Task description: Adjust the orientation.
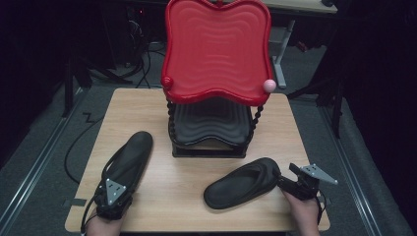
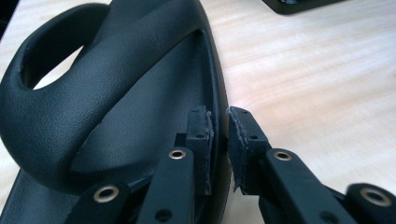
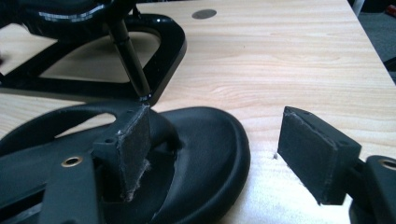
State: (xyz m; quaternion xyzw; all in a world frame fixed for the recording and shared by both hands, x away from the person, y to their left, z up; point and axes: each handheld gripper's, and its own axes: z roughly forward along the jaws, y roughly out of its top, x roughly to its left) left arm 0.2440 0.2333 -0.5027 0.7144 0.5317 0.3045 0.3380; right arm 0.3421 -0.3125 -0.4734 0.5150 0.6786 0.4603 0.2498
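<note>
A two-tier rack [image 1: 209, 147] is placed at the middle of the far half of the table [image 1: 177, 196]. One sandal [image 1: 130, 157] is laid to its left, nearer the front edge. Another sandal [image 1: 243, 183] is laid before the rack, to the right.

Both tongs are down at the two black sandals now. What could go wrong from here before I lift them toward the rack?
1. The left tongs pinch only the thin side edge of the left sandal; it may slip or swing when lifted.
2. The right tongs stand open around the right sandal's rim; lifting now would likely leave it on the table.
3. The red tray overhangs the rack's lower shelf, so a dangling sandal might knock it.
</note>
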